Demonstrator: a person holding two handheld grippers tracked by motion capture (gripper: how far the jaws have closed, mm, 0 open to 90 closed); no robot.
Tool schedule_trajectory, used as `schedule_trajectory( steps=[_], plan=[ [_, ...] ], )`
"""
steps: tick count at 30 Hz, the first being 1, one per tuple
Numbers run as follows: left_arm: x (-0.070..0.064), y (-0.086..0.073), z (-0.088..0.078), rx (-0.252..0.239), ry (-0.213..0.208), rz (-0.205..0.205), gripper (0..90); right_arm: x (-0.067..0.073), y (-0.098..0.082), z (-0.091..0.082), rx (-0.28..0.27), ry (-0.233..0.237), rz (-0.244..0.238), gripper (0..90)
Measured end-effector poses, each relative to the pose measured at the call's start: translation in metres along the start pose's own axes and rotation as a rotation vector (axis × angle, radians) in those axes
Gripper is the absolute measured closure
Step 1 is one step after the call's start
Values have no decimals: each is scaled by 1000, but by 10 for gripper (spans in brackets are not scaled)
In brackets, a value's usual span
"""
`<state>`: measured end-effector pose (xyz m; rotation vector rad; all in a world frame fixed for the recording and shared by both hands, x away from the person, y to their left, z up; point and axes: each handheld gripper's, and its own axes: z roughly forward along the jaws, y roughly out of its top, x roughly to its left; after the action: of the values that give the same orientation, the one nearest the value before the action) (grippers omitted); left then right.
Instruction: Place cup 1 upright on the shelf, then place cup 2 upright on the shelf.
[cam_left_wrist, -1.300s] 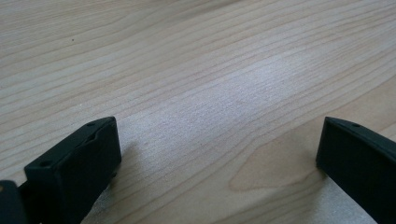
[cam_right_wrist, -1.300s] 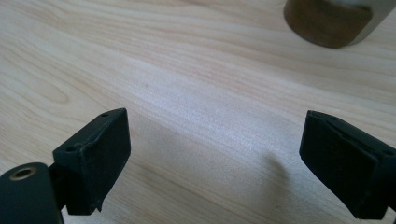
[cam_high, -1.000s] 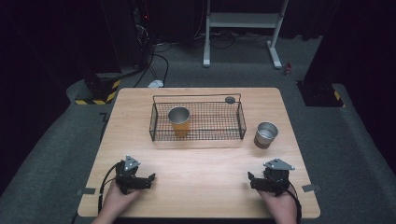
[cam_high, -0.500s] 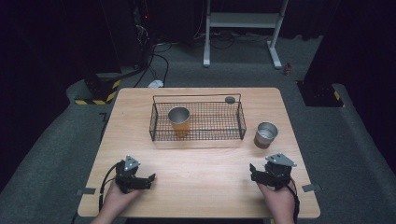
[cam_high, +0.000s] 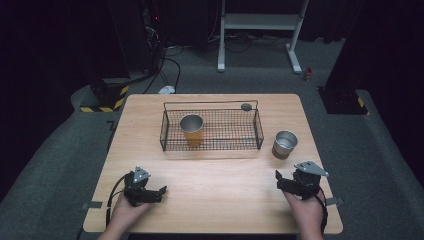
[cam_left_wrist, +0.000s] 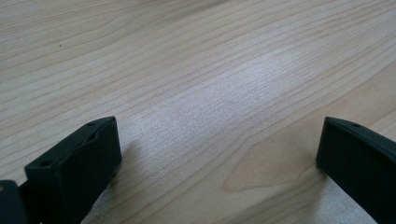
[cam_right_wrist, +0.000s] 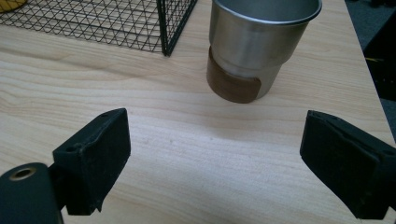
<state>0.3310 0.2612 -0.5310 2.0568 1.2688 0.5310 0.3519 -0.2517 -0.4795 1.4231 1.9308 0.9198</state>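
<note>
- The black wire mesh basket (cam_high: 215, 131) is sitting at the surface's (cam_high: 210, 175) 12 o'clock, holding an orange-based steel cup (cam_high: 192, 128).
- A brown-based steel cup (cam_high: 285, 144) is standing outside, at the basket's 4 o'clock.
- The right claw (cam_high: 281, 181) is gaping empty near it.
- The left claw (cam_high: 159, 192) is gaping empty too.

Lots of bare table in front, a basket in the middle

The wood between the two grippers is bare, so a hand can slide there. The steel cup (cam_right_wrist: 261, 46) stands in front of the right gripper (cam_right_wrist: 215, 172), just beside the wire basket (cam_high: 172, 142). The basket's walls block the way to the orange cup (cam_high: 192, 129) from the side; its top is open.
</note>
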Motion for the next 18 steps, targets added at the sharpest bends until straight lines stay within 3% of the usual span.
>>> schedule_trajectory(
  steps=[18],
  plan=[
    [0,0,0,1,-1,1,2,-14,8,23,5,-34,25,87]
  ],
)
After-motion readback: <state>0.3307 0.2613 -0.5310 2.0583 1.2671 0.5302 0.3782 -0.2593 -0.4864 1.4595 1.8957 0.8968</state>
